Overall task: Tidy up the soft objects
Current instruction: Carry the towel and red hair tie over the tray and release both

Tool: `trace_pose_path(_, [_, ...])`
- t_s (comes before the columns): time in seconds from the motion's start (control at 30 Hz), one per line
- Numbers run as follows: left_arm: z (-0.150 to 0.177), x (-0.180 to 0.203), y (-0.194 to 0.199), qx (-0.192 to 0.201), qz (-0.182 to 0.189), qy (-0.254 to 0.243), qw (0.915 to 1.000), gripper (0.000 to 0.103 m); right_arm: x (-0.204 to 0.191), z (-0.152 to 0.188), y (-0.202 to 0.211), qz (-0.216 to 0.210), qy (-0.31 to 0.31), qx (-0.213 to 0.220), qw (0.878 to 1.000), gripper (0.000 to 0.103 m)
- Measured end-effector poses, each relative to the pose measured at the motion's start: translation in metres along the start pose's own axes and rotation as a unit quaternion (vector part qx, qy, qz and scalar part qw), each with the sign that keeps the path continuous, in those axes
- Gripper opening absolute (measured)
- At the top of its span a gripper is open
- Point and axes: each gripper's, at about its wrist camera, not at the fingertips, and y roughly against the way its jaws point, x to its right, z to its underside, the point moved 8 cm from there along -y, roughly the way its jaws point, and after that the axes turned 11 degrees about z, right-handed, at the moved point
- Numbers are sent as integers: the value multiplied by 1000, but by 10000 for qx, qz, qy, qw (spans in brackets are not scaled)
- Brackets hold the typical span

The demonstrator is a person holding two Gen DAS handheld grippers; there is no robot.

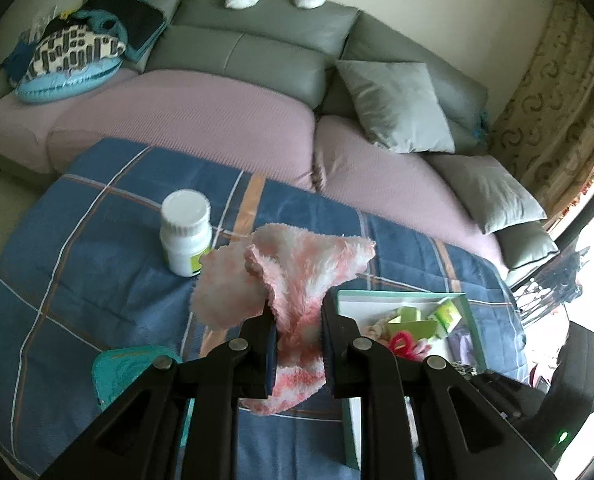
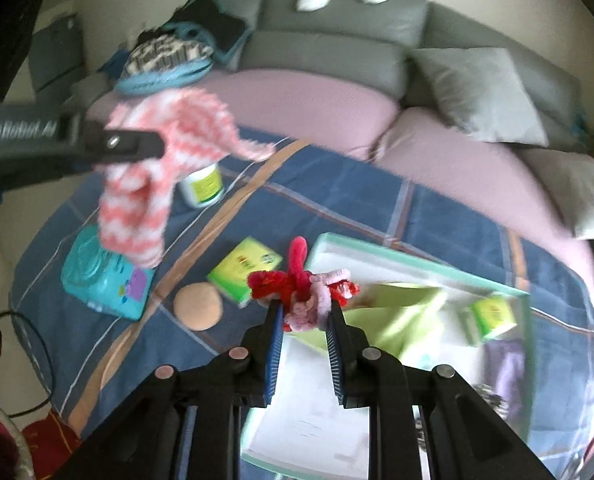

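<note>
While a grey sofa (image 1: 257,52) with pink seat covers fills the back of both views, we see in front of it a surface spread with a blue checked quilt (image 1: 77,248), and all the small things lie on this quilt. Two grey cushions (image 1: 397,104) lean on the right part of the sofa, and a patterned bag (image 1: 69,64) sits at its left end.

On the right side of the quilt there is a shallow white box with a green rim (image 2: 417,258). It holds a green paper piece, a small green carton (image 2: 493,316) and some purple thing that is too blurred to name.

Our left tool (image 1: 297,320) is pinching a fluffy pink and white cloth (image 1: 297,264). The cloth is lifted above the quilt and hangs between the fingers, just in front of a white bottle (image 1: 185,236).

Near the left edge of the quilt lies a turquoise packet (image 2: 105,280). Beside it are a green and yellow box (image 2: 245,272) and a round peach pad (image 2: 197,304).

Our right tool (image 2: 305,316) is closed on a small bundle of red and pink fuzzy pieces (image 2: 301,284). This bundle is held up over the near left corner of the white box, and the picture is blurred here.
</note>
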Motion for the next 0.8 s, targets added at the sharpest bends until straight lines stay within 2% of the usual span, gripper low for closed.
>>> trace_pose_path(0.23, [0,40,9,106,219,-396,9989,19,61,3,28,537,-617,167,9965,22])
trace_pose_path(0.4, [6,73,11,99,443,-709,9964,19,109,17,50,928,-1074,228,9896,22])
trace_pose_path(0.67, [32,131,-5,-275,896,-1286,9873,19,188,58,64,1617,-1890,-68,9685,22])
trace_pose_path(0.8, [53,157,-17,-565,1086,-1564,9801,19,213,75,62,1792,-2113,-247,9605,22])
